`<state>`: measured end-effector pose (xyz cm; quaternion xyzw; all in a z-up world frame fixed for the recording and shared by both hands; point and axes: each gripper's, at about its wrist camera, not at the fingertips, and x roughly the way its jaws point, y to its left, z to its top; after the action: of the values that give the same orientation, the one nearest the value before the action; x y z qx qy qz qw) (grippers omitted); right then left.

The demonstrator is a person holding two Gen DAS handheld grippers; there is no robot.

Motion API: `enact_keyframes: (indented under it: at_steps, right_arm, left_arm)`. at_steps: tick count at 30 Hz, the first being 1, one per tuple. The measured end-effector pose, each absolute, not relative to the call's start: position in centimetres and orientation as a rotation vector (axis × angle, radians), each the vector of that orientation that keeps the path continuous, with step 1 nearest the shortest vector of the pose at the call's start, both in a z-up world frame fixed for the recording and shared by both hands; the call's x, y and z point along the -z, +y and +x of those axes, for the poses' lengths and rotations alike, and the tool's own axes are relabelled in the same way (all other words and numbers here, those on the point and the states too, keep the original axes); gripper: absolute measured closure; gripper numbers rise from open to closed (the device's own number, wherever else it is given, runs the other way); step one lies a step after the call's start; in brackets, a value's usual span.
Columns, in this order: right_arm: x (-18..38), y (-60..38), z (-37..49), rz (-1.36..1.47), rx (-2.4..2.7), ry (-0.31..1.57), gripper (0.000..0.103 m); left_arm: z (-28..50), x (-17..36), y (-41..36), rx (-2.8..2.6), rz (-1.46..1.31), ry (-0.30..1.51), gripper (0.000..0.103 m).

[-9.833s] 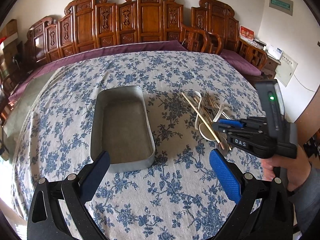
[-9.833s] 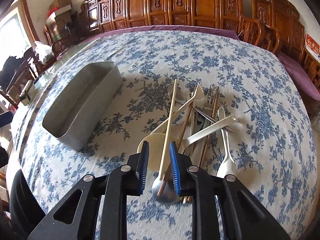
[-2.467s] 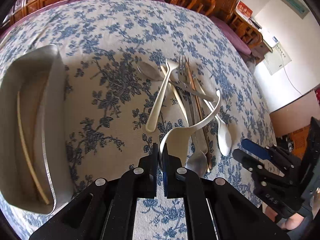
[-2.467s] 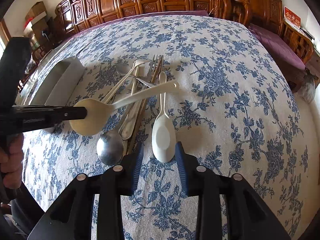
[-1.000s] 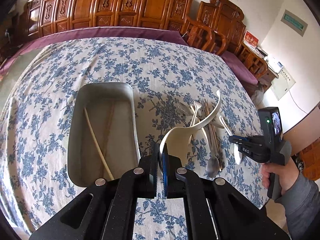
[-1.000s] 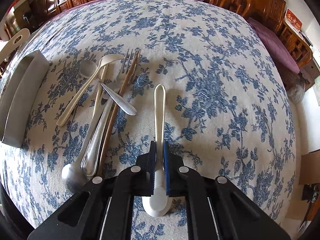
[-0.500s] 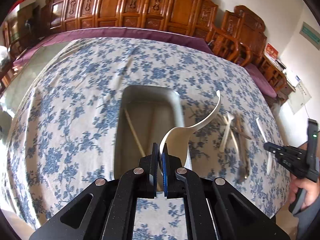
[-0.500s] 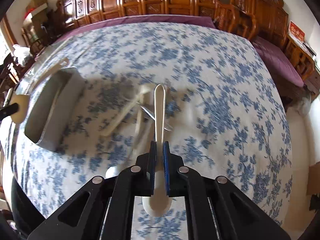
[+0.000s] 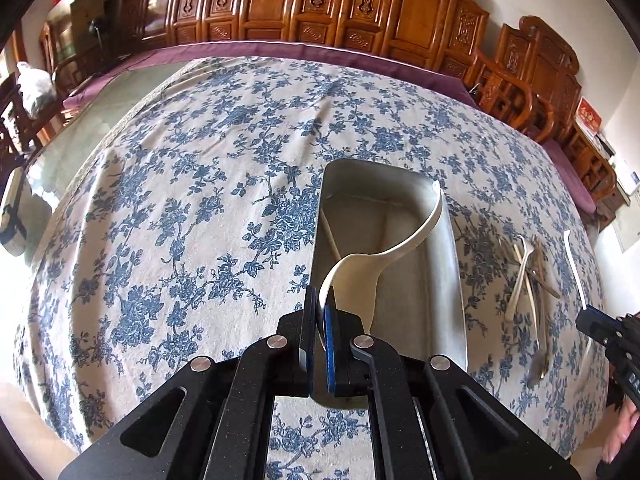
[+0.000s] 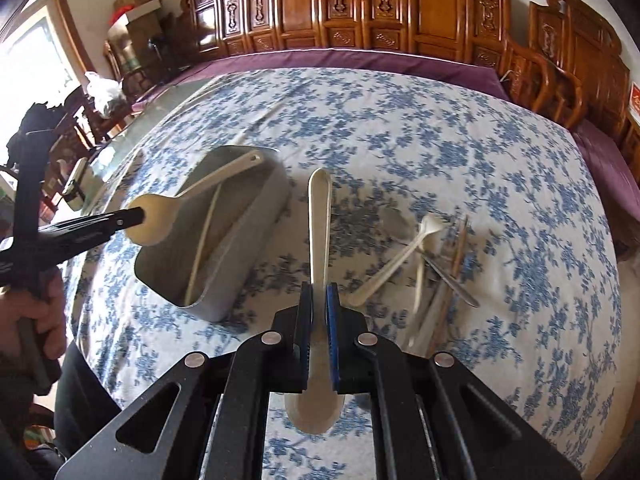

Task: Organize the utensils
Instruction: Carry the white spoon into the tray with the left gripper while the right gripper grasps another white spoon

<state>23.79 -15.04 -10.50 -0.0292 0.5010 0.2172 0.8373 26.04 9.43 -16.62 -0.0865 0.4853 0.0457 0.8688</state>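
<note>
Left wrist: metal tray (image 9: pixel 454 280) holds one chopstick (image 9: pixel 331 236).

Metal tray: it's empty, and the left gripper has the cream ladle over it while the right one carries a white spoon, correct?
Not quite: the metal tray is not empty. The right wrist view shows a chopstick already lying inside it. The rest holds: the left gripper has the cream ladle over it, and the right gripper carries a white spoon.
</note>
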Motion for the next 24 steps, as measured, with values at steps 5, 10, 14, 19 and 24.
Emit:
enact_keyframes:
  at_steps: [5, 10, 14, 19, 24]
  right_arm:
    - [10.1, -13.2, 23.8, -0.068, -0.496, 1.055, 0.095]
    - [9.9, -12.1, 23.9, -0.073, -0.521, 1.052, 0.095]
    - [9.8, -11.4, 24.1, -0.077, -0.535, 1.051, 0.095]
    - [9.9, -10.7, 24.4, -0.083, -0.545, 1.052, 0.094]
    - [10.2, -10.2, 24.6, -0.089, -0.548, 1.057, 0.094]
  left_arm:
    - [26.9, 17.5, 9.2, -0.135, -0.159, 1.026, 0.100]
    - [27.5, 18.2, 8.8, -0.139, -0.144, 1.044, 0.100]
    - [27.7, 18.7, 8.2, -0.120, -0.138, 1.062, 0.100]
    - [27.6, 18.9, 7.6, -0.096, -0.135, 1.077, 0.099]
    - [27.2, 19.1, 7.4, -0.073, -0.142, 1.090, 0.099]
